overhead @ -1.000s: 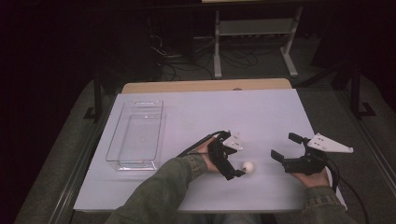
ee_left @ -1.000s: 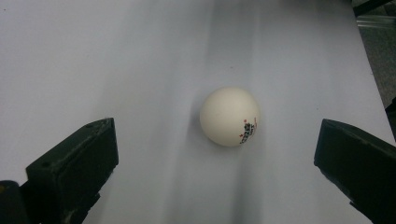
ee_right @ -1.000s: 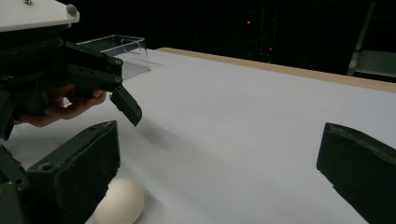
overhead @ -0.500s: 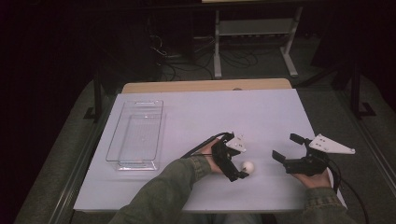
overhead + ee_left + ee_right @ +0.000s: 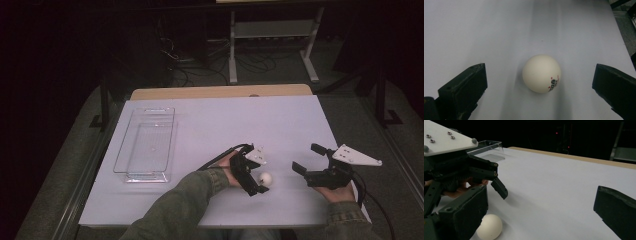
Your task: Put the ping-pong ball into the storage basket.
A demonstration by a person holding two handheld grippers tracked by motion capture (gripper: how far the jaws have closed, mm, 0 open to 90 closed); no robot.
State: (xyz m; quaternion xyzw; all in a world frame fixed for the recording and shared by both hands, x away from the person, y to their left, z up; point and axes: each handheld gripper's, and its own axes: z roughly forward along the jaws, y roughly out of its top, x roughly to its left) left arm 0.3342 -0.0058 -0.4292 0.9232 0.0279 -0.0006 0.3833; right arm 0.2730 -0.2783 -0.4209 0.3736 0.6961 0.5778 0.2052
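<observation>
Darkness takes up most of the room behind the table (image 5: 215,120); I can make out a tangle of cables on the floor and a pale metal stand (image 5: 270,40) further back. Smooth, matte white sheeting covers the tabletop, with a strip of bare wood showing along its far edge.

On the near part of that sheet sits a small white ball (image 5: 265,179), round and faintly glossy, like a table-tennis ball. In the left gripper view it carries a small printed mark (image 5: 553,83) in red and dark ink low on its right side, with tiny red stars, but the writing is too small for me to read.

My left gripper (image 5: 259,181) is spread wide with the ball between its two blocky black jaws, clear table showing on either side of the ball, so neither jaw touches it. A white three-cornered plate (image 5: 255,154) with small screws rides on top.

My right gripper (image 5: 308,158) rests further right, well apart from the ball, jaws parted and holding nothing.

Over on the left side of the table lies a clear plastic tray (image 5: 145,145), rectangular, with thin transparent walls.
</observation>
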